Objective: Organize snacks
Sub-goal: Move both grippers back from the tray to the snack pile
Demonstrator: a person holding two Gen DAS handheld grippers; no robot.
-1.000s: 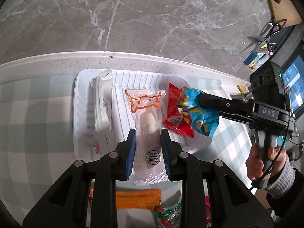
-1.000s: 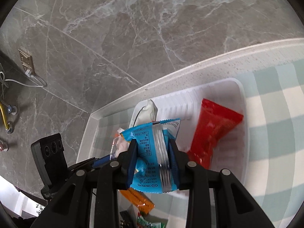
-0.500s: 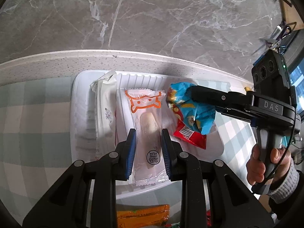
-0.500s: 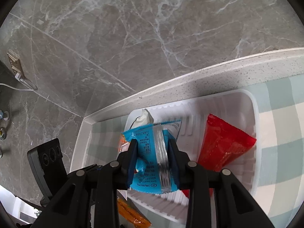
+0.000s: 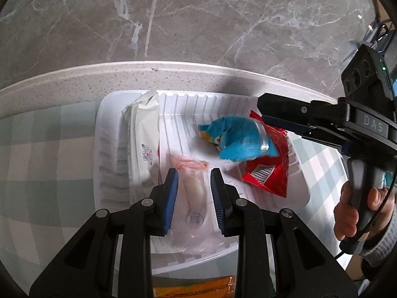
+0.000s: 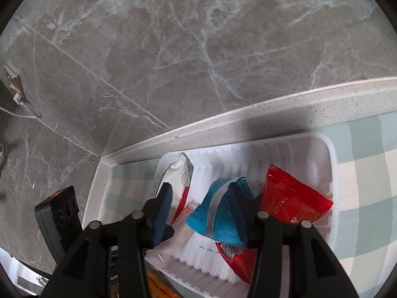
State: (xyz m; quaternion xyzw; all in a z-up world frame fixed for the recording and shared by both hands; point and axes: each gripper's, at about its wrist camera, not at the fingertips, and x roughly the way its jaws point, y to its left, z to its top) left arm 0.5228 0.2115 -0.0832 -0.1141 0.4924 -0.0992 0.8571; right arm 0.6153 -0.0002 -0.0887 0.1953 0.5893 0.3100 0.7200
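Clear film of the sausage pack lies between the spread fingers of the left gripper, long axis parallel to them, on the white tray; nothing is clamped. The right gripper is wide open over the tray, the blue packet lying loose beside its right finger, overlapping the red packet.
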